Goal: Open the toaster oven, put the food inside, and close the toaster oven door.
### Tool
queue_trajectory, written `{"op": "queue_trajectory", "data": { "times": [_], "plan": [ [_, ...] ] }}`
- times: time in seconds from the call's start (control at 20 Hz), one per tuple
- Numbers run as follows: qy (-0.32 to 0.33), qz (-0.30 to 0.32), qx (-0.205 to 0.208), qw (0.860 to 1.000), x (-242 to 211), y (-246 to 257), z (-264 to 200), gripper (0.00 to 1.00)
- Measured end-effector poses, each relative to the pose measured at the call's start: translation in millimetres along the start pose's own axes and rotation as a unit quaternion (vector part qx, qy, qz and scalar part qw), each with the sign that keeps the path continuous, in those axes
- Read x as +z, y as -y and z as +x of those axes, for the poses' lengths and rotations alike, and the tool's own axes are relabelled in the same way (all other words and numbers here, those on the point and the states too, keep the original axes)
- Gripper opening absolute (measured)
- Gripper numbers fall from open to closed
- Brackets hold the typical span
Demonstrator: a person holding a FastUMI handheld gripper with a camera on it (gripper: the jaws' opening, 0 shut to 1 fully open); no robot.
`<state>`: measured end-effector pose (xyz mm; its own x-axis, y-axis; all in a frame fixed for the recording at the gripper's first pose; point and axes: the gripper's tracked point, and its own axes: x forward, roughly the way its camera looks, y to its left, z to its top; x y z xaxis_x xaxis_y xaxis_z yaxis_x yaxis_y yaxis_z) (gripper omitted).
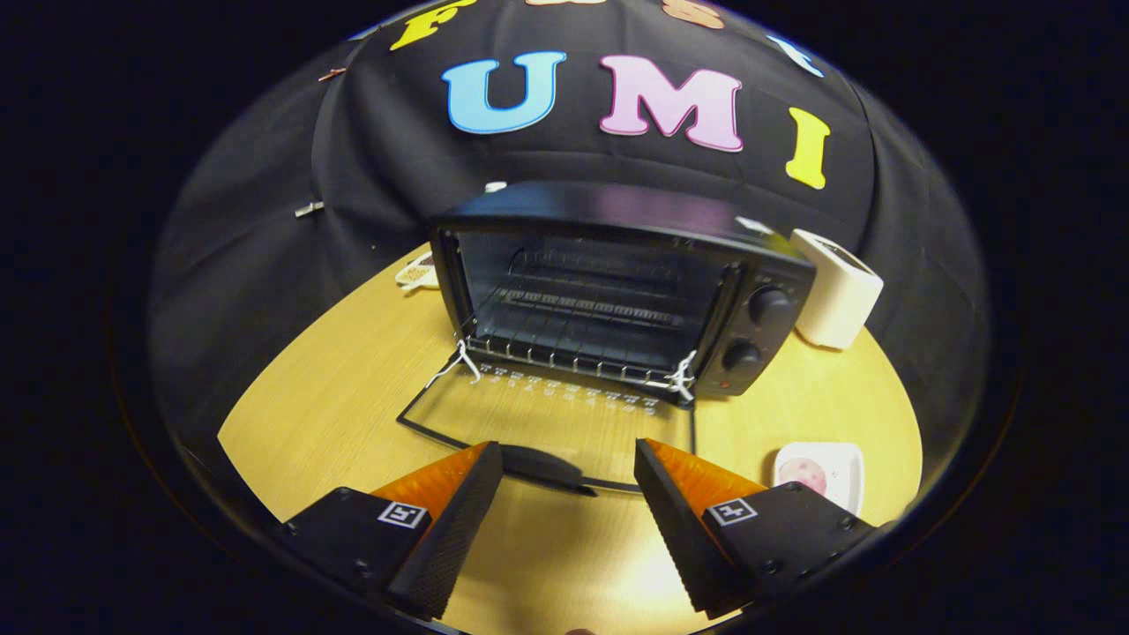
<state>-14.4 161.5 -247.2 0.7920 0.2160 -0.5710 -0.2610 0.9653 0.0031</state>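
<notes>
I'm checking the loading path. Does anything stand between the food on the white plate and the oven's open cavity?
Nothing visible does: the door lies flat open, the wire rack is bare, and bare table separates the food from it. The open gripper hovers over the door handle.

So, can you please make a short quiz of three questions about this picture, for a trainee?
1. True or false: the oven door is open and lies flat on the table.
2. Where is the food? A) on the rack; B) on the plate beside the door; C) between the fingers.
3. What do the gripper fingers hold?

Key
1. True. The door handle is just ahead of the fingers.
2. B. The rack is bare.
3. Nothing; the gripper is open.
</notes>
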Motion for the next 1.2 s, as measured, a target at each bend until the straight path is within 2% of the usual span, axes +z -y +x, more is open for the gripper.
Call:
{"op": "queue_trajectory", "data": {
  "times": [0.25, 0.45, 0.6, 0.8, 1.0, 1.2],
  "plan": [
    [0.032, 0.01, -0.021, 0.999, 29.3, 72.1, -33.8, 0.99],
    [0.034, 0.023, -0.05, 0.998, 32.1, 144.6, -51.6, 0.99],
    [0.019, 0.042, -0.068, 0.997, 23.3, 197.2, -62.3, 0.99],
    [-0.006, 0.038, -0.086, 0.996, 6.8, 259.5, -68.7, 0.99],
    [-0.037, 0.077, -0.095, 0.992, -14.1, 301.2, -62.4, 0.99],
    [-0.075, 0.094, -0.083, 0.989, -35.6, 323.8, -51.9, 0.98]
  ]
}}
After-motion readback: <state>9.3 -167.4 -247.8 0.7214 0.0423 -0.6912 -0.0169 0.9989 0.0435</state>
